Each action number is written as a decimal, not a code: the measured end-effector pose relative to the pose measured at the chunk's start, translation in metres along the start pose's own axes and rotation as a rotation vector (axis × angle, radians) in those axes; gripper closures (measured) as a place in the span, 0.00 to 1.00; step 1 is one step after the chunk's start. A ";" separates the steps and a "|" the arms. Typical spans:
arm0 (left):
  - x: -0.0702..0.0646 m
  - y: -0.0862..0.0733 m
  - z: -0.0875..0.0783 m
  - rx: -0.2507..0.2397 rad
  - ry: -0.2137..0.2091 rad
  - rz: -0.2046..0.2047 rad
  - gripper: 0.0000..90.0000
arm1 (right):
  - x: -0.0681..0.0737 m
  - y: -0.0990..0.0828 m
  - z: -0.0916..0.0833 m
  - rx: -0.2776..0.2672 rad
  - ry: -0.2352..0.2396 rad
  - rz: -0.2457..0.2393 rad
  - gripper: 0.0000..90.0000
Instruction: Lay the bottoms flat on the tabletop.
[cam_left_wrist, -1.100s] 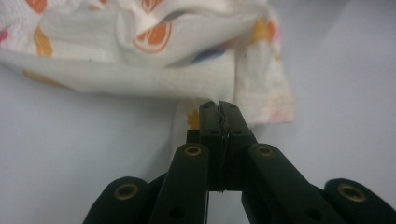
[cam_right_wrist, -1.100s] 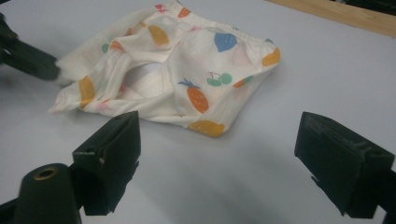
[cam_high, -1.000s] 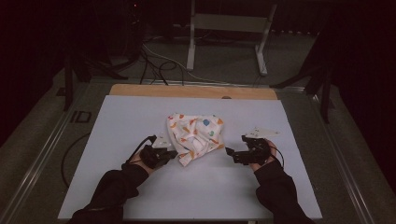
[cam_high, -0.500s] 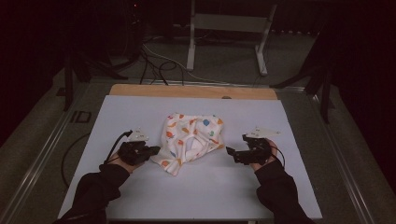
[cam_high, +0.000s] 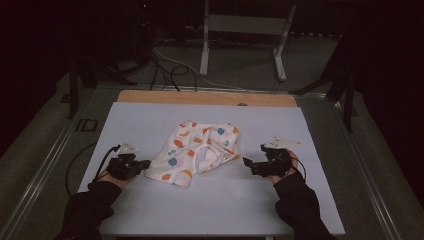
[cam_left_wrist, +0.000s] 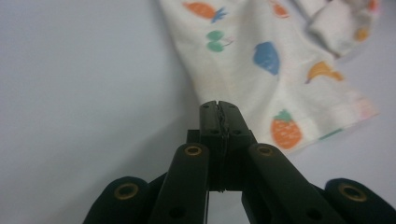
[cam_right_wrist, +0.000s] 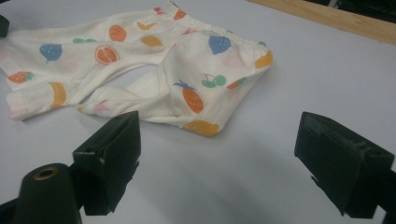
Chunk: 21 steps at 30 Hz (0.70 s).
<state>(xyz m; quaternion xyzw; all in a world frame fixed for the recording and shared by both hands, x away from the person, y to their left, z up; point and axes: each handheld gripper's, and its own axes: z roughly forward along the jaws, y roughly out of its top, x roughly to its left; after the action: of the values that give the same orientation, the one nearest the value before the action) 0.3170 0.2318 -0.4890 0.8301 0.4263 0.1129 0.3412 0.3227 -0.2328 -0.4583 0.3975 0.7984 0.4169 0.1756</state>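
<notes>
My left gripper (cam_high: 142, 165), jaws pinching the leg hem of the fruit-print pants (cam_high: 200, 152), sits nearer them than my spread-jawed right gripper (cam_high: 248, 164).

1. We see one white garment (cam_high: 200, 152) printed with fruit, lying mid-table.
2. We see two black grippers: the left gripper (cam_high: 143, 165) and the right gripper (cam_high: 248, 165).
3. We see one pale table (cam_high: 210, 205).
4. We see one metal stand (cam_high: 245, 30) far beyond it.
</notes>
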 end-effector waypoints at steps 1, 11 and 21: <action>0.004 -0.004 0.003 0.010 0.011 -0.004 1.00 | 0.000 0.000 0.000 0.001 -0.001 -0.001 0.16; 0.012 -0.016 0.003 -0.047 -0.002 -0.025 0.50 | 0.003 -0.004 -0.001 -0.011 0.006 -0.011 0.16; -0.025 -0.003 -0.008 -0.149 -0.127 0.083 0.16 | 0.010 -0.009 -0.005 -0.025 0.017 -0.024 0.16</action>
<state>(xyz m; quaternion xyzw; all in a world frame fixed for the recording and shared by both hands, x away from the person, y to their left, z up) 0.2961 0.2175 -0.4820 0.8248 0.3596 0.1055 0.4233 0.3090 -0.2311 -0.4624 0.3823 0.7992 0.4280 0.1787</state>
